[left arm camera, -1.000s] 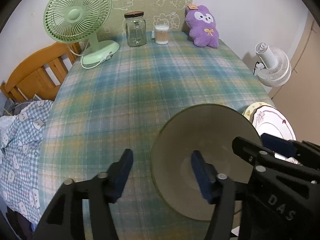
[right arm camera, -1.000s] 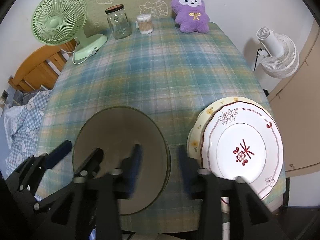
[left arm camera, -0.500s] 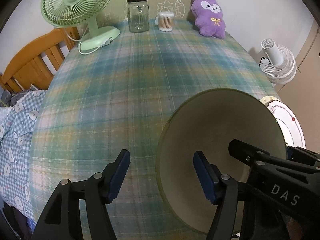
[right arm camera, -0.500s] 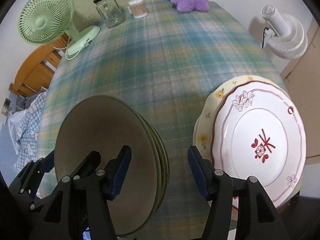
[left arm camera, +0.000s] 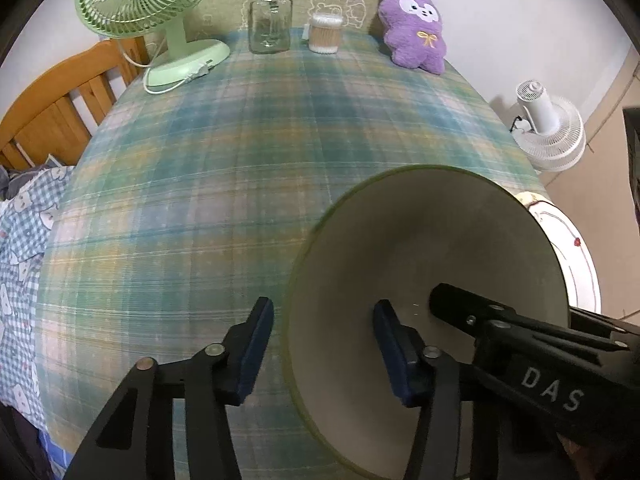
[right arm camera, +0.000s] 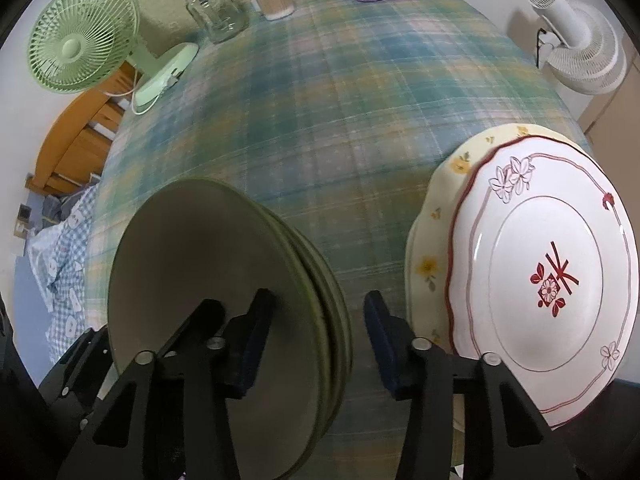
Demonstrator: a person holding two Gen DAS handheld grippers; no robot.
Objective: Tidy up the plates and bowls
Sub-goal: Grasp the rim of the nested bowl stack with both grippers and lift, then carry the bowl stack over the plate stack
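- Since the earlier frame, both tools have been sinking toward the stack of green bowls [right arm camera: 192, 280], which is now looming larger in both views.
- The left tool [left arm camera: 324, 344] is closing, its jaws straddling the stack's left rim; the pads are not yet pressing.
- The right tool [right arm camera: 316, 332] is closing likewise astride the right rim, still gripping nothing.
- Progress seems well along: the bowls are sitting nested, and the red-patterned plate [right arm camera: 548, 276] is lying on the yellow floral plate [right arm camera: 428, 264] just beside them; presumably the bowl stack is awaiting moving.
- The plaid table [left arm camera: 240, 160] is also carrying a green fan [left arm camera: 148, 0], glass jar [left arm camera: 270, 20], cotton-swab tub [left arm camera: 325, 36] and purple plush [left arm camera: 416, 28]; a white fan [left arm camera: 548, 136] is standing beyond it.
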